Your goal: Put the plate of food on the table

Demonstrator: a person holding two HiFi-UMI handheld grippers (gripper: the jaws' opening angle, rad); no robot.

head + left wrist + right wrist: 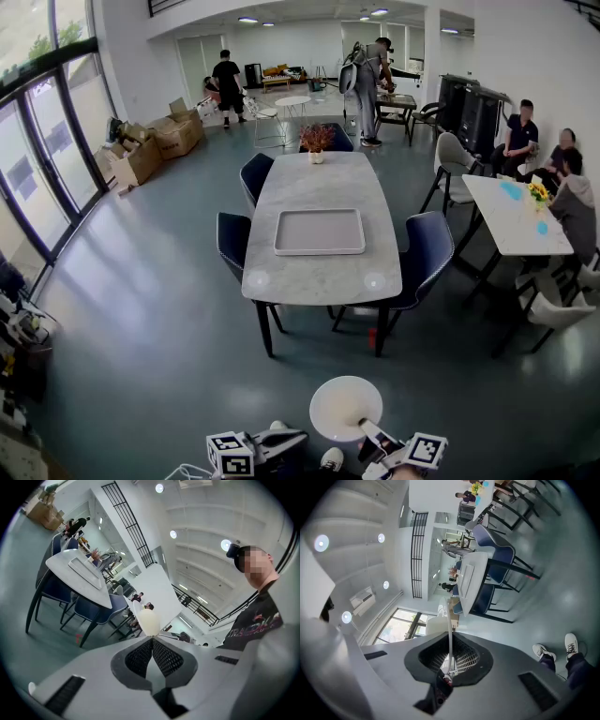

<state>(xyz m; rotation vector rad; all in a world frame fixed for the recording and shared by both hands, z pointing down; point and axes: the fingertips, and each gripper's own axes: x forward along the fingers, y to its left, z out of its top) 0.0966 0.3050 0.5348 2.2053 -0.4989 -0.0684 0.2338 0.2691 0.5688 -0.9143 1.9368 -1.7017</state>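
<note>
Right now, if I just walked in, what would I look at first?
Probably the round white plate at the bottom of the head view, pinched at its rim by the right tool. Then the long marble table mid-room, with a grey tray on it and a flower pot at its far end.

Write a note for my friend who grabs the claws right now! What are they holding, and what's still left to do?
Right claw: shut on the rim of the round white plate.
Left claw: shut, tip at the plate's left rim; can't tell if it pinches it.
Plate: held up close to the person; no food shows on it.
White marble rectangular table: ahead across the floor, with a pale rectangular tray on it.
Done: plate is in hand.
Left: carry it over and set it on the table.
</note>
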